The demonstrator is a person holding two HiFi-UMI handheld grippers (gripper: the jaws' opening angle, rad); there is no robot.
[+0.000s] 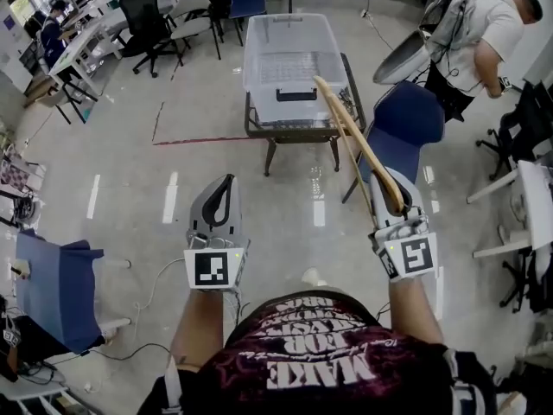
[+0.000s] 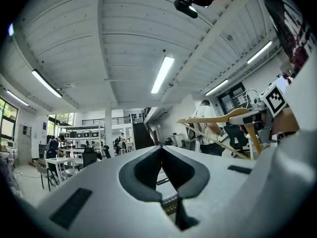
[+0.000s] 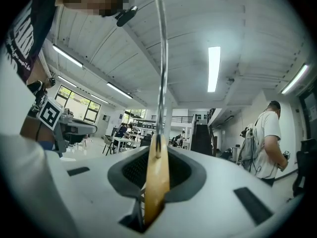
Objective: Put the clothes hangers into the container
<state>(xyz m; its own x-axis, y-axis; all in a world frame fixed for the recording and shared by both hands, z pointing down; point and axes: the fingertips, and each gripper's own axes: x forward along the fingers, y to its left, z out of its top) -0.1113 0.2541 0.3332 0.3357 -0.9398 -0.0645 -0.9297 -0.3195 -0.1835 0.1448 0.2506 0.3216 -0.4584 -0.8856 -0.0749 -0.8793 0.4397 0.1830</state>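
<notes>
A wooden clothes hanger (image 1: 361,145) is clamped in my right gripper (image 1: 399,204); its arm slants up toward the clear plastic container (image 1: 289,63) on a small dark table (image 1: 298,132). In the right gripper view the hanger's wood (image 3: 156,185) stands on edge between the jaws and its metal hook (image 3: 161,63) rises overhead. My left gripper (image 1: 219,199) hangs at the left, shut with nothing in it; its jaws (image 2: 161,152) meet at the tips. The left gripper view shows the hanger (image 2: 218,119) off to the right.
A blue chair (image 1: 403,128) stands right of the table, another blue chair (image 1: 54,288) at lower left. A person in a white shirt (image 1: 484,33) stands at the upper right. Office chairs and desks (image 1: 147,15) line the back left. Cables lie on the floor.
</notes>
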